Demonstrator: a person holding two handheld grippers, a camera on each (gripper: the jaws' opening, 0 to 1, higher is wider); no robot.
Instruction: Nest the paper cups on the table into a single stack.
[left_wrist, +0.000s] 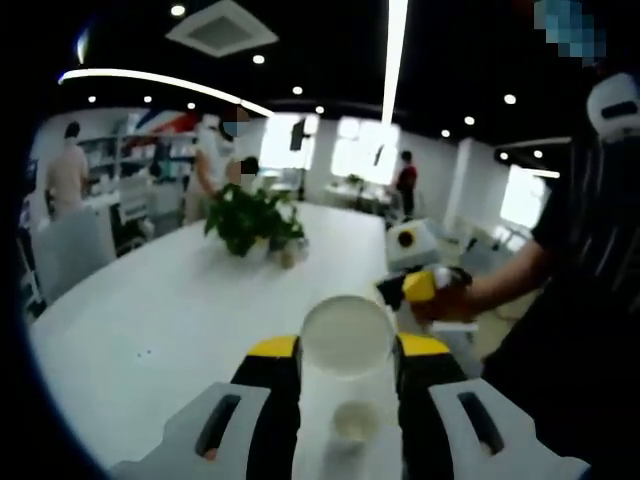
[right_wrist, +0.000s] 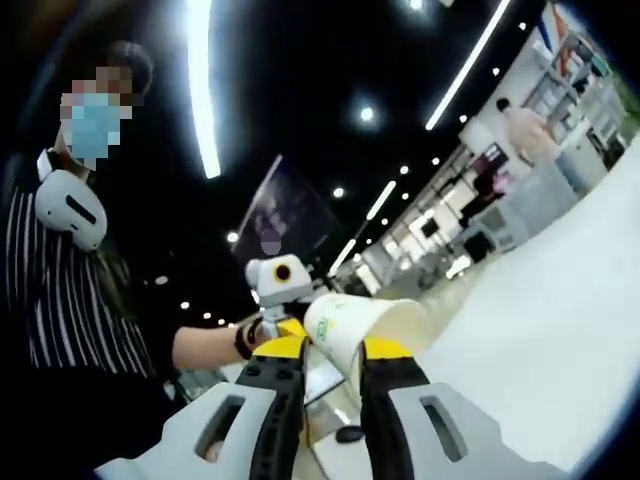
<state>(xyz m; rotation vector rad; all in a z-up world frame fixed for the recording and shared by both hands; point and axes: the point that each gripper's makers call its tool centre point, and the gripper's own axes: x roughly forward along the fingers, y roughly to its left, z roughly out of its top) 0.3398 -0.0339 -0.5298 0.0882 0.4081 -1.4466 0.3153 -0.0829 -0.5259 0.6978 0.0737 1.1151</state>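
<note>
In the left gripper view, my left gripper (left_wrist: 347, 350) is shut on a white paper cup (left_wrist: 345, 335), whose round end faces the camera between the yellow jaw tips. Below it a second paper cup (left_wrist: 355, 422) stands on the white table (left_wrist: 180, 320), mouth up. The right gripper (left_wrist: 420, 287) comes in from the right, held by a hand. In the right gripper view, my right gripper (right_wrist: 333, 352) is shut on a paper cup with a green mark (right_wrist: 365, 322), tilted on its side, mouth to the right. The left gripper (right_wrist: 282, 290) shows just beyond it.
A potted green plant (left_wrist: 252, 218) stands near the middle of the long white table. The person in a striped top (left_wrist: 590, 260) stands at the table's right edge. Other people and shelves (left_wrist: 120, 160) are at the far left of the room.
</note>
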